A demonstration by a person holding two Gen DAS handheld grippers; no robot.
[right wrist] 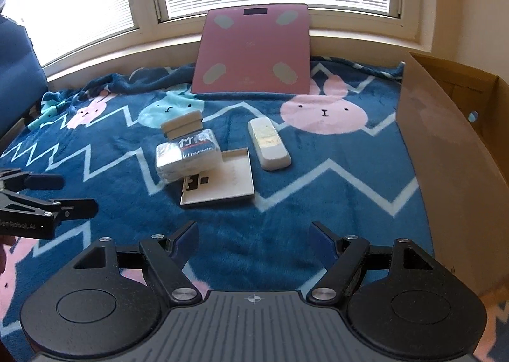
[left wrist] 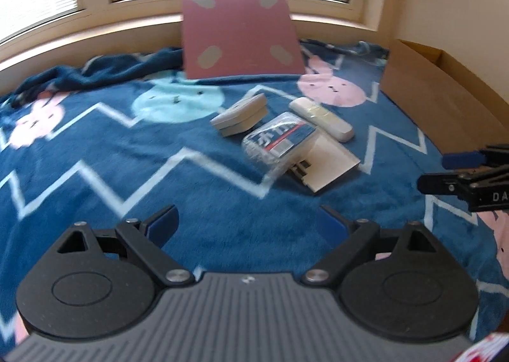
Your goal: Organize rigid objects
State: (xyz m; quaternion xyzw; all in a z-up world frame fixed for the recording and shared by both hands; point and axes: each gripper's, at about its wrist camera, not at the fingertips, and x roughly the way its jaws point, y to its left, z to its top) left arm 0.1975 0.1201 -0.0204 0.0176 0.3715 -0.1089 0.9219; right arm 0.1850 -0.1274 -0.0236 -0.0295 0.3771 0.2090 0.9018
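Note:
A small pile lies on the blue bunny blanket [right wrist: 318,196]: a beige block [right wrist: 183,125], a plastic-wrapped pack [right wrist: 187,155] resting partly on a flat white box [right wrist: 226,184], and a white remote [right wrist: 268,144] beside them. A pink bathroom scale [right wrist: 254,50] leans against the window sill behind. My right gripper [right wrist: 254,231] is open and empty, short of the pile. My left gripper [left wrist: 249,219] is also open and empty, with the pack [left wrist: 280,142], block [left wrist: 241,114], remote [left wrist: 321,118] and white box [left wrist: 327,168] ahead of it, slightly right.
An open cardboard box [right wrist: 445,155] stands along the blanket's right edge. Windows with blinds run along the back. The left gripper [right wrist: 70,193] shows at the left edge of the right wrist view, and the right gripper [left wrist: 445,171] at the right edge of the left wrist view.

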